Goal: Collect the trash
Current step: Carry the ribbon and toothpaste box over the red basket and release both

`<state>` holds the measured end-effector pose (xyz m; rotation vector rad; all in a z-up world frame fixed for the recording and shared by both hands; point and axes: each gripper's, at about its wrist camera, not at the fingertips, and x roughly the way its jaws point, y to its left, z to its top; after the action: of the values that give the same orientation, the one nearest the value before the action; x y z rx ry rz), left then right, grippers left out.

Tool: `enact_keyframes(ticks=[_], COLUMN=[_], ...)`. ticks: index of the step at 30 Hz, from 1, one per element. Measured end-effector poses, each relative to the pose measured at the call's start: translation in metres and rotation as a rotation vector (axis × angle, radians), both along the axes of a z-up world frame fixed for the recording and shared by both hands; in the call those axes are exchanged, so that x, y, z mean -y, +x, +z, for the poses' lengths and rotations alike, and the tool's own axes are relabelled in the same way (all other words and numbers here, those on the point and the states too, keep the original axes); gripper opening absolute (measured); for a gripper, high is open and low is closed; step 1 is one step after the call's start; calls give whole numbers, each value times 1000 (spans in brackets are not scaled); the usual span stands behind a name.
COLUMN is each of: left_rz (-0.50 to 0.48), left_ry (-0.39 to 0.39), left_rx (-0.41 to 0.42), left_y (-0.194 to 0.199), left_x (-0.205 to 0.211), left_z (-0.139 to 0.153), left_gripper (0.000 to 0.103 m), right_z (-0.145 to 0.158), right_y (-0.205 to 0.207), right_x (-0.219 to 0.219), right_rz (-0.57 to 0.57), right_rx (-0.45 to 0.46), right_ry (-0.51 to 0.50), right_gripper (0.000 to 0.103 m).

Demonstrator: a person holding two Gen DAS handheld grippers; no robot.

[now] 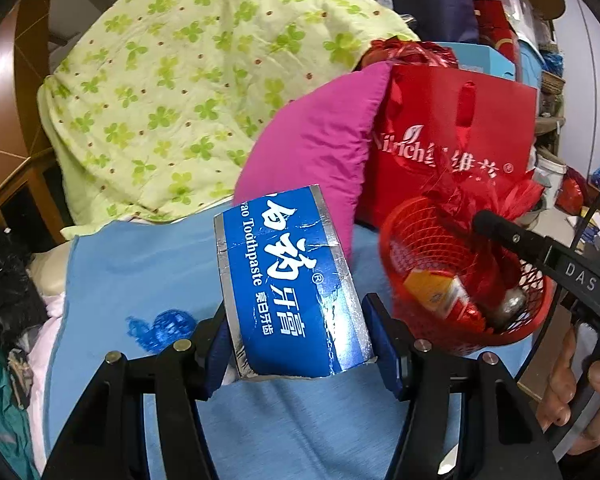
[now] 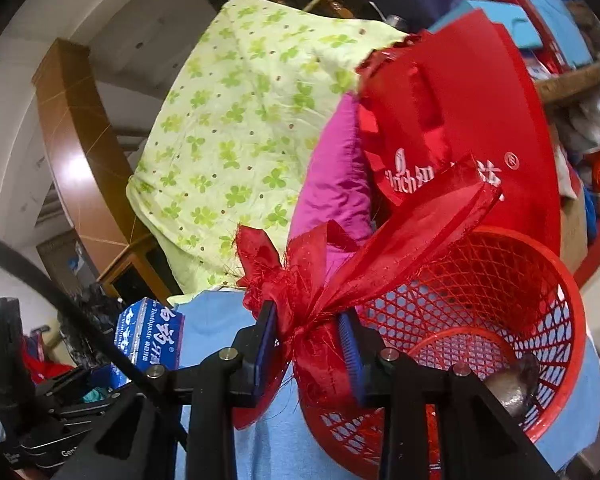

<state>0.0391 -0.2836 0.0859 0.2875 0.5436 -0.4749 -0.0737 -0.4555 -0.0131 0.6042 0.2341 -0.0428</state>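
My left gripper is shut on a blue and silver toothpaste box, held above the light blue sheet. The box also shows in the right wrist view at lower left. My right gripper is shut on a red ribbon bow at the near rim of a red mesh basket. In the left wrist view the basket sits right of the box, tilted, with a yellow and red packet and a grey lump inside.
A pink cushion, a red bag with white lettering and a green clover quilt lie behind on the bed. Dark clothes pile at the left. Cluttered boxes stand at the back right.
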Motion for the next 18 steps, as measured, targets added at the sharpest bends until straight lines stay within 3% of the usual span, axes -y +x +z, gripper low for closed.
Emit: enact_keyframes(ticks=[12,15,17,18], left_rz=[-187,-226,-256,-268], left_ry=[-58,-71,-70,-63], left_rx=[-82,-111,-130,-136], left_y=[19,25,27,28], left_x=[75,95,110,116], left_z=[-4,-9,-14,-15], left_gripper=[64,64,64,65], right_z=[-23,-28,-32,-33], right_y=[-6,-11,-20,-24], right_x=[54,66,75,78], right_rz=[-74,-129,-182,-203], right_rx=[-25,-44,-38,-27], right_ry=[225,253,287,295], right_gripper=[36,46,77,78])
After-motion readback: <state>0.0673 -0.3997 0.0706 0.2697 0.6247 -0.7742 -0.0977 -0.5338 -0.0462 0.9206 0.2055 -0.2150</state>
